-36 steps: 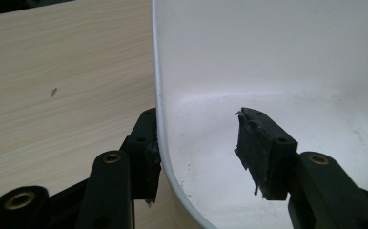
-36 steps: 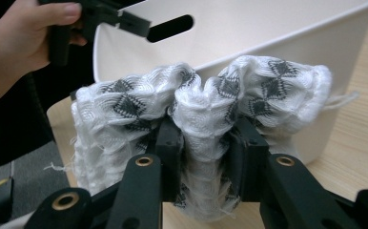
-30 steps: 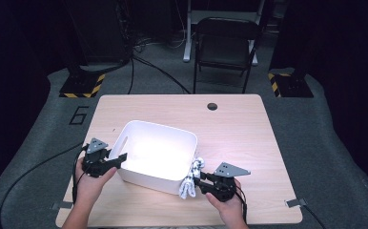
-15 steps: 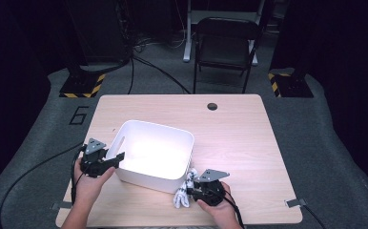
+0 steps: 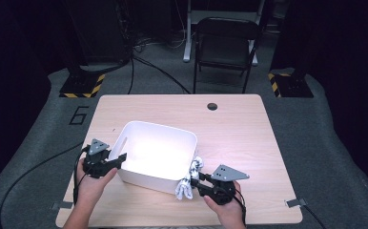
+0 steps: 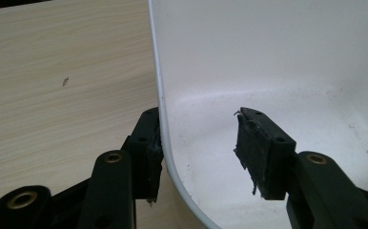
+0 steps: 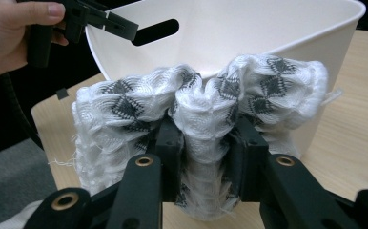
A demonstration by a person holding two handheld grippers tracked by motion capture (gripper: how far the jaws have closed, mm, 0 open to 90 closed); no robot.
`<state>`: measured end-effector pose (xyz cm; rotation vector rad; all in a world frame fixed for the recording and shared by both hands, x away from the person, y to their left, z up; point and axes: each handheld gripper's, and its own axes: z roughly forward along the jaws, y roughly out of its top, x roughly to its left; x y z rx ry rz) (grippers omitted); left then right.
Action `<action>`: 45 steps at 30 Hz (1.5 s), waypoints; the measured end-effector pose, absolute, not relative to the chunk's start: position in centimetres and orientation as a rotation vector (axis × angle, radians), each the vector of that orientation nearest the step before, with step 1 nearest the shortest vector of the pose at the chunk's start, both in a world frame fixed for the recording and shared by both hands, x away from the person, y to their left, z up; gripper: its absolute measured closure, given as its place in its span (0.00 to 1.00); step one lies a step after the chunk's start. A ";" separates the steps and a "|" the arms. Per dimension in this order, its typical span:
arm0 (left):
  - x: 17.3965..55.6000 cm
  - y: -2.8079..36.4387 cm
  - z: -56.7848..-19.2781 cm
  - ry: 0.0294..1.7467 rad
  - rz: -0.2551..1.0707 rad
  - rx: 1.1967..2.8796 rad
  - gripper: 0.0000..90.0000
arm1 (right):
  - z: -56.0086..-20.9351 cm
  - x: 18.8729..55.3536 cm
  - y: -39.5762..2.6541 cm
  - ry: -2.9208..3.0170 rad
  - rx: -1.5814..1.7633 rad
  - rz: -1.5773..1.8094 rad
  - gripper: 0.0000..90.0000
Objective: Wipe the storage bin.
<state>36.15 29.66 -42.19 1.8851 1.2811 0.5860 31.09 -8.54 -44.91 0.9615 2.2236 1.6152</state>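
Note:
A white plastic bin stands on the wooden table. My left gripper straddles the bin's left wall. One jaw lies against the outside of the rim and the other stands inside, apart from the wall. These jaws have just been closing, with only the wall between them. My right gripper is shut on a white cloth with black diamond patterns, held bunched against the bin's near right corner. The cloth bulges over both pads of that gripper, and the bin's rim rises behind it.
A round hole sits near the table's far edge. A black chair stands beyond the table. Cables run over the grey floor at the left. Bare wood lies to the right of the bin.
My right gripper dipped left toward the table's near edge with the cloth, then came back right and slightly up. The left gripper has stayed at the bin's wall.

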 end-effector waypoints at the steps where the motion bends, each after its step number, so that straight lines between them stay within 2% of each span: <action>1: 36.1 29.6 -42.2 1.287 0.590 1.886 0.58 | -45.0 31.1 -8.6 2.223 0.972 1.626 0.76; 12: 36.0 28.8 -42.1 1.326 0.602 1.878 0.59 | -46.4 31.9 -8.8 2.232 1.020 1.555 0.76; 18: 35.8 27.6 -42.1 1.330 0.564 1.875 0.54 | -47.5 33.1 -10.2 2.183 1.134 1.472 0.76; 27: 36.1 28.1 -41.9 1.314 0.504 1.899 0.53 | -50.1 34.3 -9.8 2.323 1.228 1.314 0.77; 32: 36.1 28.1 -42.0 1.309 0.507 1.887 0.53 | -49.2 33.9 -10.2 2.342 1.204 1.361 0.77; 40: 36.2 27.9 -42.0 1.303 0.509 1.910 0.50 | -45.0 31.9 -10.9 2.206 1.083 1.632 0.77; 45: 36.4 28.1 -42.0 1.301 0.492 1.907 0.50 | -43.9 31.3 -10.6 2.201 1.094 1.618 0.77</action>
